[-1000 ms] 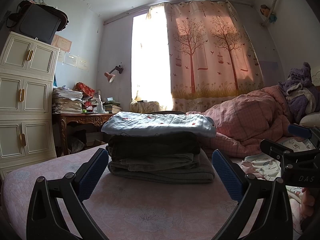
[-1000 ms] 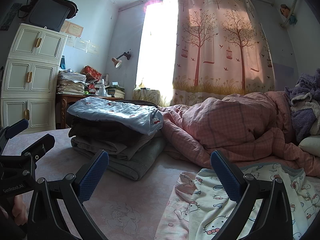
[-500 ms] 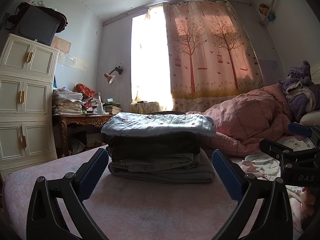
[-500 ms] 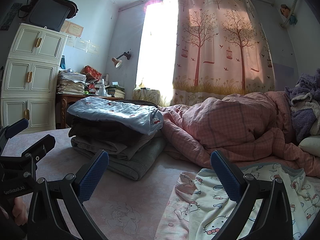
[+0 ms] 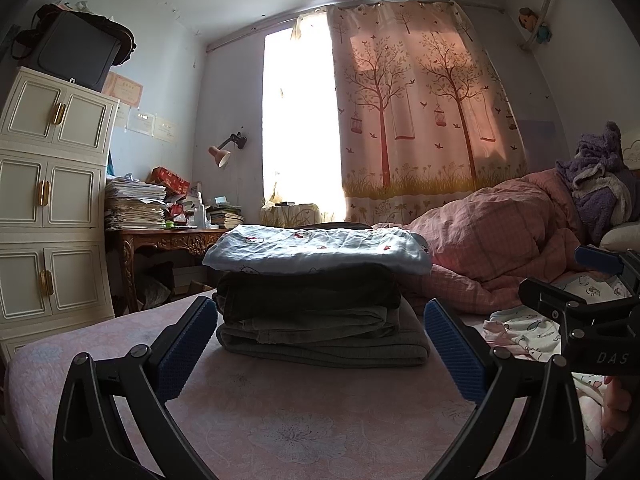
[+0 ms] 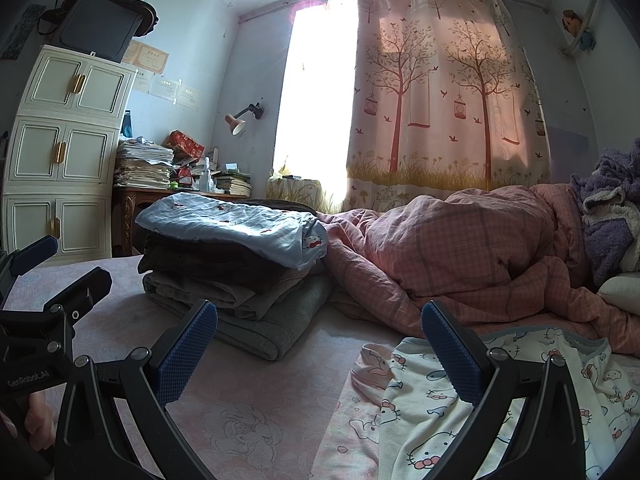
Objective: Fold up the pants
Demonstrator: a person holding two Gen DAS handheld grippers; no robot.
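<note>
A: So, what is lying around the pants [image 6: 508,404]?

B: They are lying rumpled on the bed [image 6: 256,400], just under the right hand-held gripper [image 6: 320,344], whose jaws are standing wide apart with nothing between them. In the left view they are showing at the right edge [image 5: 520,328], partly behind the right hand-held gripper [image 5: 580,300].

A: And the left hand-held gripper [image 5: 320,340]?

B: It is gaping wide too, holding nothing, and facing a stack [image 5: 316,300] of folded clothes sitting on the bed, a pale blue piece on top.

A: Is anything crowding the pants?

B: A pink quilt [image 6: 460,252] is bunching up just behind them, touching the stack [image 6: 232,256] on its right side. A purple fleece [image 6: 612,208] is lying on the quilt at the far right. Beyond the bed, a cabinet [image 5: 48,196] is standing beside a tabletop [image 5: 168,234] piled with papers, and a curtain [image 5: 424,120] is covering part of the bright window.

A: Is anything changing from a second ago?

B: Hardly: both hand-held grippers are staying parted and nearly still, and the pants and stack are not shifting.
</note>
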